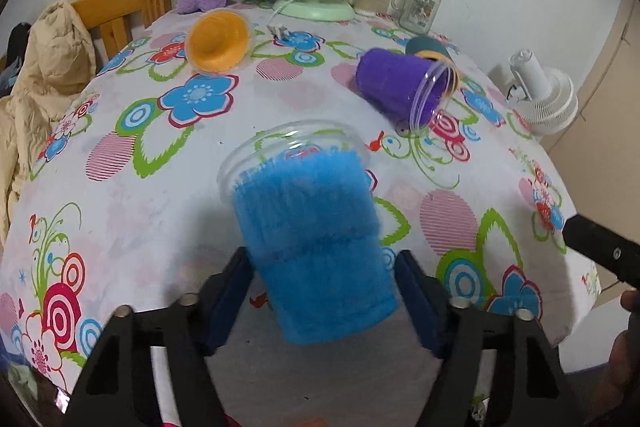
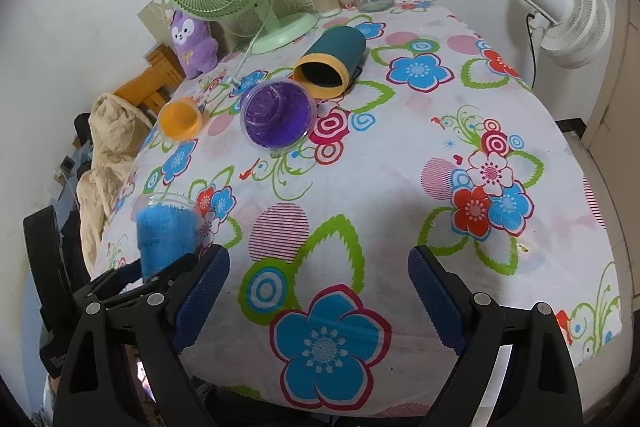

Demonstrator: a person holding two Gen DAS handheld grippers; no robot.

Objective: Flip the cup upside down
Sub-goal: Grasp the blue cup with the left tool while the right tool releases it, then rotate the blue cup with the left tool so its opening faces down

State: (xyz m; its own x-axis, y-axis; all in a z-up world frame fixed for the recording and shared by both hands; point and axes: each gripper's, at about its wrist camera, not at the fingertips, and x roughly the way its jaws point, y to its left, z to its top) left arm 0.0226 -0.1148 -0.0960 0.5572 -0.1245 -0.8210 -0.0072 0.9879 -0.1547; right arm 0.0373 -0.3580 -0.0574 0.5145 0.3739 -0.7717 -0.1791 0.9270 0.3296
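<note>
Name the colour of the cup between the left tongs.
Blue, with a clear plastic rim: the cup shows best in the left wrist view.

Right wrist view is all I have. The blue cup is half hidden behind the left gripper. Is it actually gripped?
Observer: It looks so. In the left wrist view, the left gripper has a pad against each side of the blue cup, on its lower half.
Operator: Which end points away from that gripper?
Observer: The clear rim points away and the base is nearest the camera. The cup leans a little to the left.
Operator: Does the jar at the back have a handle? I can't see one.
Observer: Yes, the glass jar has a handle on its left side as seen from the left wrist.
</note>
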